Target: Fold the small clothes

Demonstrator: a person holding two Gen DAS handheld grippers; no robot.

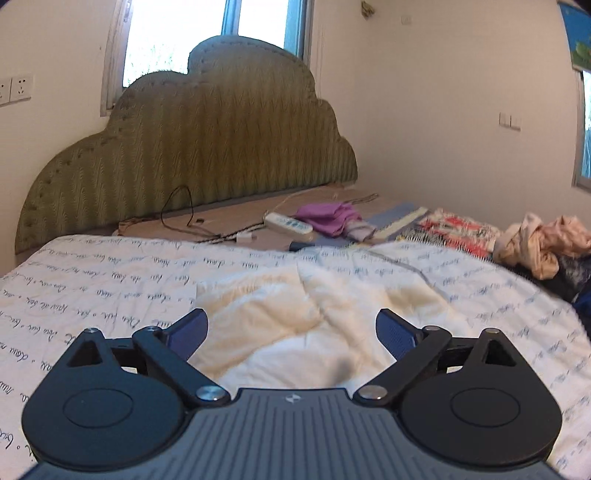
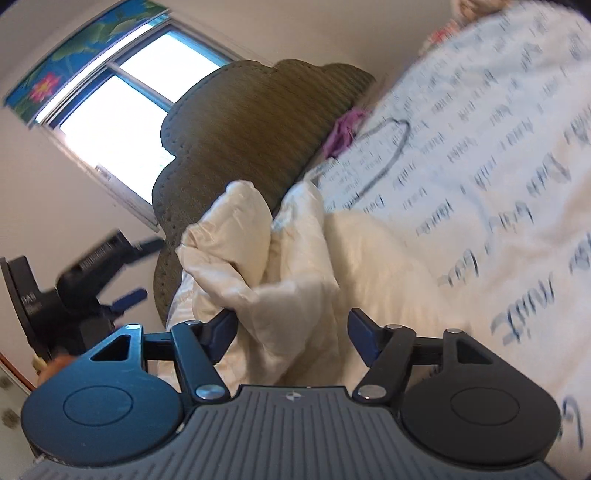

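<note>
Cream garment point(image 1: 295, 314): small, soft, crumpled, lying on the bed point(image 1: 92, 280) atop a white cover printed with blue script, directly ahead of both tools. Left tongs point(image 1: 291, 334) spread wide, nothing between the blue pads point(image 1: 188, 332), cloth lying loose beneath and beyond them; likely just let go, so that the cloth can settle flat on the cover. Right tongs point(image 2: 291, 338) also parted, with a raised fold of the same garment point(image 2: 258, 266) bunched between the jaws; left-hand pad touching or nearly touching the cloth, right-hand pad clear of it, so no clamp. Fold standing up in a hump rather than lying flat, hence folding judged unfinished; smoothing or a fresh pinch at an edge probably needed next. Left tool visible at the left edge of the right wrist view, well apart from the fold. Green padded headboard point(image 1: 192, 147) behind the bed, under a window point(image 1: 177, 33). Other clothes heaped at the far right of the bed point(image 1: 543, 240), presumably awaiting their turn; purple cloth point(image 1: 328, 218) and a white power strip point(image 1: 288, 223) on the board by the headboard, clear of the working patch.
</note>
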